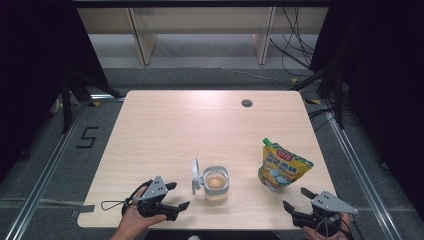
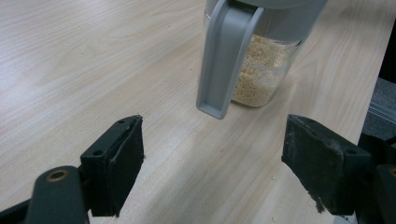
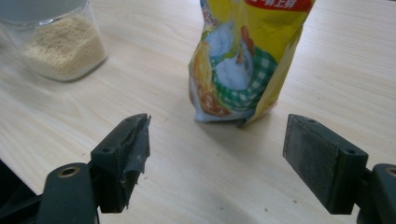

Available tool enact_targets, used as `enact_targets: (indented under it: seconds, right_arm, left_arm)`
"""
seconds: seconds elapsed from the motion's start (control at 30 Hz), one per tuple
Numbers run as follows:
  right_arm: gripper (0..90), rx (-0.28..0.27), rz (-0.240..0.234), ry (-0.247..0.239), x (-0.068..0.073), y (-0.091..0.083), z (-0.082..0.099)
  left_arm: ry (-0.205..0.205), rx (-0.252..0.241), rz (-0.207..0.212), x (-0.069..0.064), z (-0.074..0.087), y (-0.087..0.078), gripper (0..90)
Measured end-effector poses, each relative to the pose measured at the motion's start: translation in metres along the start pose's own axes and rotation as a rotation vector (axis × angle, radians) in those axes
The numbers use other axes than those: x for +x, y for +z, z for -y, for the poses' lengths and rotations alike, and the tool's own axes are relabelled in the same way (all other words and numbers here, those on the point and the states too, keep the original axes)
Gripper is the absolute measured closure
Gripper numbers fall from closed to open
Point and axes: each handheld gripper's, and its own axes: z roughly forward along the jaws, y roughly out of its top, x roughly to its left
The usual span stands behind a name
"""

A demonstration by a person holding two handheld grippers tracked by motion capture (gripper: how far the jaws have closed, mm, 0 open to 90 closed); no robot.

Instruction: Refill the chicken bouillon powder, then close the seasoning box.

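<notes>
A clear jar (image 1: 216, 184) with pale grain in its bottom stands near the table's front middle, its grey flip lid (image 1: 195, 176) open and hanging to its left. In the left gripper view the jar (image 2: 261, 70) and the lid (image 2: 224, 60) stand just ahead of the jaws. A yellow printed pouch (image 1: 282, 165) stands upright to the jar's right; the pouch (image 3: 243, 60) is also ahead of the right jaws. My left gripper (image 1: 179, 196) is open at the front left, a little short of the jar. My right gripper (image 1: 295, 199) is open, just in front of the pouch. Both are empty.
The light wooden table (image 1: 165, 130) has a round cable hole (image 1: 246, 103) at the back right. Wooden shelf legs (image 1: 142, 40) and loose cables (image 1: 295, 50) lie on the floor beyond the far edge. A metal rail (image 1: 45, 170) runs along the left.
</notes>
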Motion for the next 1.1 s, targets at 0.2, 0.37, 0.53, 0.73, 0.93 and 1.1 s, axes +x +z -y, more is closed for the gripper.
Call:
enact_targets:
  seconds: [0.2, 0.37, 0.53, 0.73, 0.93, 1.1]
  right_arm:
    - [23.4, 0.005, -0.011, -0.005, 0.005, -0.001, 0.001]
    - [23.9, 0.013, -0.004, -0.009, 0.005, -0.002, 0.002]
    - [24.1, 0.007, -0.012, -0.045, 0.004, 0.001, 0.001]
    - [25.1, -0.006, -0.014, -0.048, 0.005, 0.0, -0.001]
    - [25.1, 0.005, -0.017, -0.06, 0.005, 0.001, 0.0]
    - [25.1, 0.007, -0.023, -0.066, 0.006, 0.003, 0.0]
  left_arm:
    - [0.007, 0.007, -0.007, 0.002, 0.0, 0.0, 19.3]
    - [0.016, 0.014, -0.026, 0.001, 0.0, -0.002, 19.3]
    - [0.03, 0.005, -0.021, 0.004, -0.001, -0.003, 19.5]
    - [-0.003, -0.022, -0.013, 0.005, -0.001, -0.004, 26.6]
    - [0.002, -0.052, 0.003, 0.004, -0.002, -0.01, 51.3]
    - [0.025, -0.128, 0.027, 0.001, -0.012, -0.016, 73.5]
